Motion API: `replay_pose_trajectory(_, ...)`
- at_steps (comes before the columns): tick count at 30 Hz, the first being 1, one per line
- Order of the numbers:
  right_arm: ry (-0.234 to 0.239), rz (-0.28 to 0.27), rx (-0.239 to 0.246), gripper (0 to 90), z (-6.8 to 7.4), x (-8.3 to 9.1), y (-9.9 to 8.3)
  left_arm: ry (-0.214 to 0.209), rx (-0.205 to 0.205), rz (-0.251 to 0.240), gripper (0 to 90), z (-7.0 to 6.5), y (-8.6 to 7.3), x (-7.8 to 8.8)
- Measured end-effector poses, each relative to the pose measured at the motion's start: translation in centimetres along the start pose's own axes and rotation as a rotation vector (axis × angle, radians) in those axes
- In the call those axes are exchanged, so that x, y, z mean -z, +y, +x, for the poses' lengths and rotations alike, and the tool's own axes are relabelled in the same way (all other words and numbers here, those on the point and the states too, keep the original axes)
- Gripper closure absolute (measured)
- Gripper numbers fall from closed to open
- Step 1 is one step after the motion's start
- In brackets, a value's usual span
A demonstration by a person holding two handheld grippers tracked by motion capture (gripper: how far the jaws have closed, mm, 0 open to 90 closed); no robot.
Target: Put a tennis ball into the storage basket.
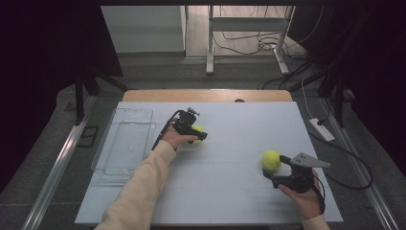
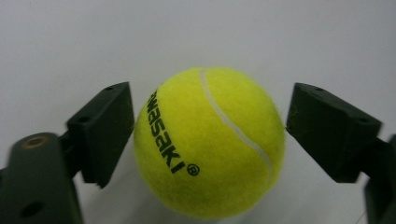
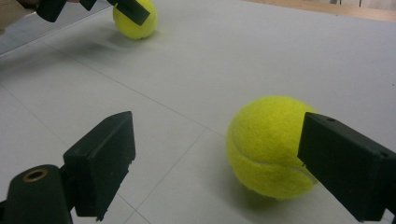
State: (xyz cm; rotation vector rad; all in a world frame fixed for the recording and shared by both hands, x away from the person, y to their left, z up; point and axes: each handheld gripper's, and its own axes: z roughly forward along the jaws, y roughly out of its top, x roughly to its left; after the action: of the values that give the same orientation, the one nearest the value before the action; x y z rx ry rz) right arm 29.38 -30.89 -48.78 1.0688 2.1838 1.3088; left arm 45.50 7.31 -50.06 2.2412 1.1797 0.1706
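Two balls: a yellow-green tennis ball is worked by each hand on the pale surface (image 1: 225, 158).
Left ball (image 2: 209, 142): it is set left of centre, toward the far half, right of the clear tray (image 1: 125, 141).
Left tongs (image 2: 209, 135): the ball is bracketed squarely between the jaws; the left pad appears to touch the felt, a thin gap is seen at the right pad, so no firm grip is judged yet.
Key relation, left: the ball lies dead centre on the closing line, so only a further squeeze is called for.
Right ball (image 3: 271, 147): it rests near the right edge, at the near half.
Right tongs (image 3: 217, 163): the jaws are held wide apart and nothing is held; the ball is seen off-centre, against the right jaw.
Key relation, right: a sideways shift toward the ball is judged necessary before closing.
Look: fuzzy felt, white curved seam, black lettering printed on the left ball; no long axis is offered by a sphere.
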Motion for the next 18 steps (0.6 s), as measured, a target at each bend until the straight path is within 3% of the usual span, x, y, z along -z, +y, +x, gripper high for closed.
replay_pose_trajectory(4, 0.000, 0.000, 0.001, 11.2, 0.01, -0.02, 0.00, 0.016, -0.002, -0.002, 27.2, -0.02, -0.06, 0.07)
replay_pose_trajectory(18, -0.002, -0.006, 0.000, 11.3, -0.04, 0.07, 0.02, 0.033, -0.022, -0.021, 28.6, -0.09, -0.05, 0.80)
